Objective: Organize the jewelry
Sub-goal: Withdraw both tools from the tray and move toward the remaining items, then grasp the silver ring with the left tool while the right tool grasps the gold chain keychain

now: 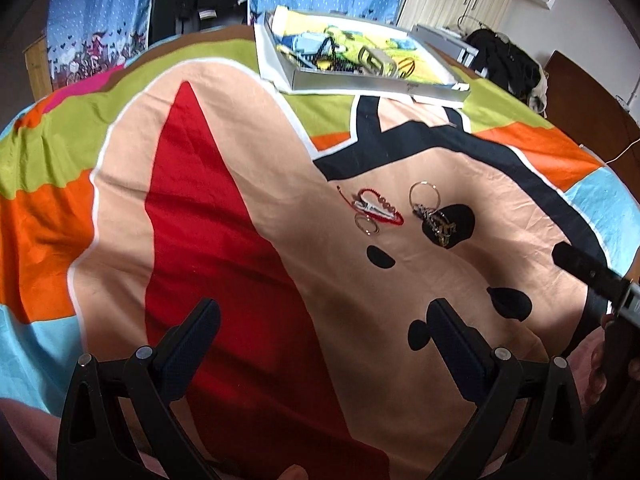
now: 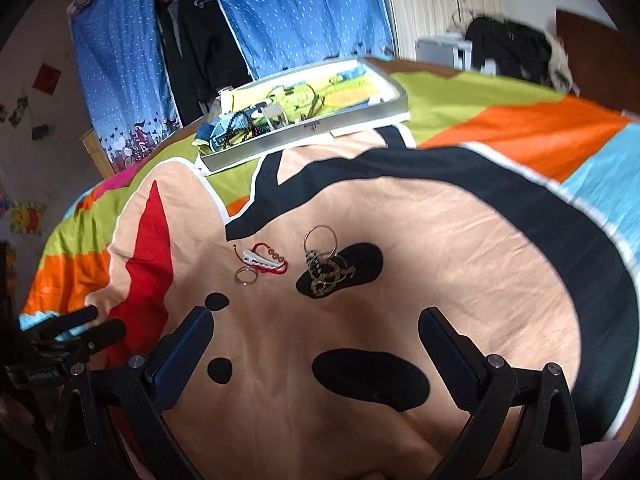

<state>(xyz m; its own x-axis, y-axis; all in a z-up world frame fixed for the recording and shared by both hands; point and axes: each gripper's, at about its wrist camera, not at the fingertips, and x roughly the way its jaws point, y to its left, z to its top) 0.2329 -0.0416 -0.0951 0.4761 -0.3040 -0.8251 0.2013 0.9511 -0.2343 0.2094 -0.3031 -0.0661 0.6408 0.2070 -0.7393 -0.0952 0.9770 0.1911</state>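
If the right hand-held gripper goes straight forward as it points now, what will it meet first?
Probably bare bedspread. Its open jaws frame the gold chain tangle and large ring ahead, slightly left of centre; depth is unclear.

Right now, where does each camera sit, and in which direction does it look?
Left wrist: on the left gripper, jaws open, looking across the bedspread at loose jewelry and the tray; the right gripper shows at the right edge.
Right wrist: on the right gripper, jaws open, same direction; the left gripper shows at the left.
Shared: bedspread, jewelry, tray.
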